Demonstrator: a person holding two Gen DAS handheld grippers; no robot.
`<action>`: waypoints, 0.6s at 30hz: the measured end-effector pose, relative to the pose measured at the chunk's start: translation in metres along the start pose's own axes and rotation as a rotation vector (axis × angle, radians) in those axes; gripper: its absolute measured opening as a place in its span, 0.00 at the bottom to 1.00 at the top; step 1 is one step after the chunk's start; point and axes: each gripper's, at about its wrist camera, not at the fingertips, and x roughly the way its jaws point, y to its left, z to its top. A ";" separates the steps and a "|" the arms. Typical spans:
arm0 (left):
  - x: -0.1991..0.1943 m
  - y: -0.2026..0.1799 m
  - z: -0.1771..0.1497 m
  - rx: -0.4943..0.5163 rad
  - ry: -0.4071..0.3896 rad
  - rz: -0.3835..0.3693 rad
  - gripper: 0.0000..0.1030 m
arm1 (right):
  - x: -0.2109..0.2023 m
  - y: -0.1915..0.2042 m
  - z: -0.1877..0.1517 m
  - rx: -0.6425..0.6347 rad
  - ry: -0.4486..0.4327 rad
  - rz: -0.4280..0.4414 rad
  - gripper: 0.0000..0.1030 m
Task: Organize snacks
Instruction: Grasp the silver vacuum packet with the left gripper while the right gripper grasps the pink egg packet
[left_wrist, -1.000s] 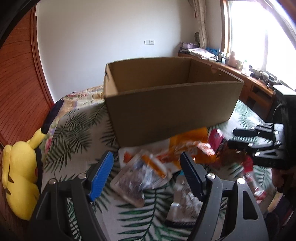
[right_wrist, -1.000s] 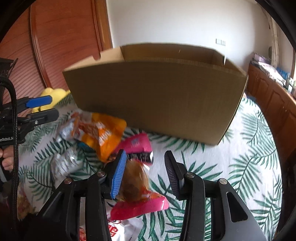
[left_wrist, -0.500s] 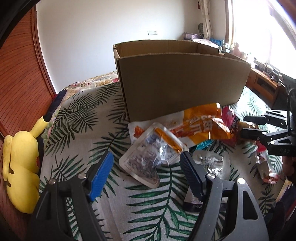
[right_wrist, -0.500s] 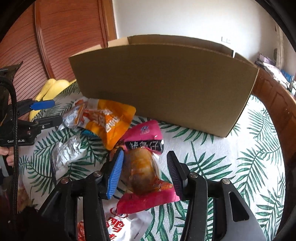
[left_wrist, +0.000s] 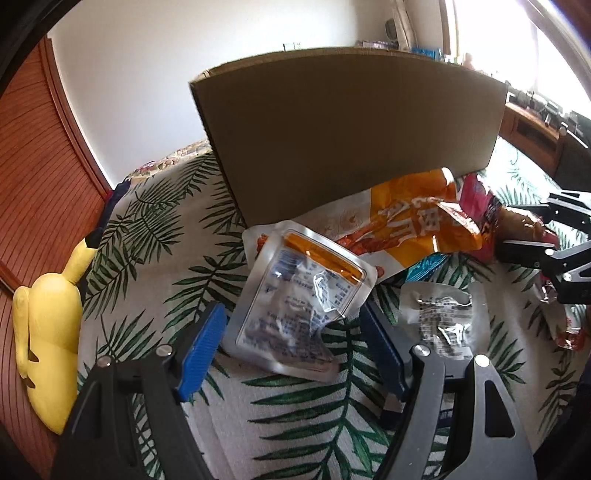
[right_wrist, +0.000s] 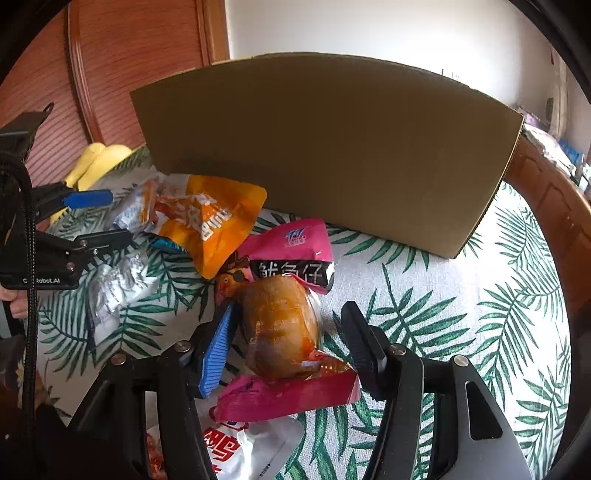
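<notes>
1. On a leaf-print bedspread (left_wrist: 155, 236) a heap of snack packets lies against the near wall of a cardboard box (left_wrist: 351, 136); the box stands upright and its inside is out of sight from both cameras.
2. The left gripper (left_wrist: 291, 343) hangs with its jaws wide apart, one on each side of the near end of a silver pouch (left_wrist: 299, 306). The pads do not press on it; whether the right pad brushes its edge I cannot tell.
3. The silver pouch lies flat, its far end with an amber strip resting on an orange bag (left_wrist: 406, 229) that leans on the foot of the box.
4. A second, crumpled silver packet (left_wrist: 439, 317) lies just right of the left gripper.
5. The right gripper (right_wrist: 288, 343) has its jaws opening, with a clear pack of brown food (right_wrist: 280, 325) between them. The blue pad (right_wrist: 218, 350) sits close beside the pack and the black one stands clear of it.
6. That pack lies on the bedspread with a pink strip at its near end, and its far end overlaps a pink bag (right_wrist: 291, 247).
7. A white and red packet (right_wrist: 240, 446) lies under the right gripper.
8. A yellow plush toy (left_wrist: 51, 332) lies at the left edge of the bed, by a wooden slatted panel (left_wrist: 33, 166).
</notes>
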 end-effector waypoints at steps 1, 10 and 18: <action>0.002 -0.001 0.001 0.003 0.004 0.004 0.73 | 0.000 0.001 0.000 -0.003 0.000 -0.006 0.57; 0.010 0.007 0.008 -0.044 0.031 -0.032 0.73 | 0.009 0.006 0.001 -0.010 0.010 -0.046 0.57; 0.010 0.010 0.005 -0.045 0.038 -0.041 0.72 | 0.011 0.008 0.002 -0.009 0.009 -0.046 0.58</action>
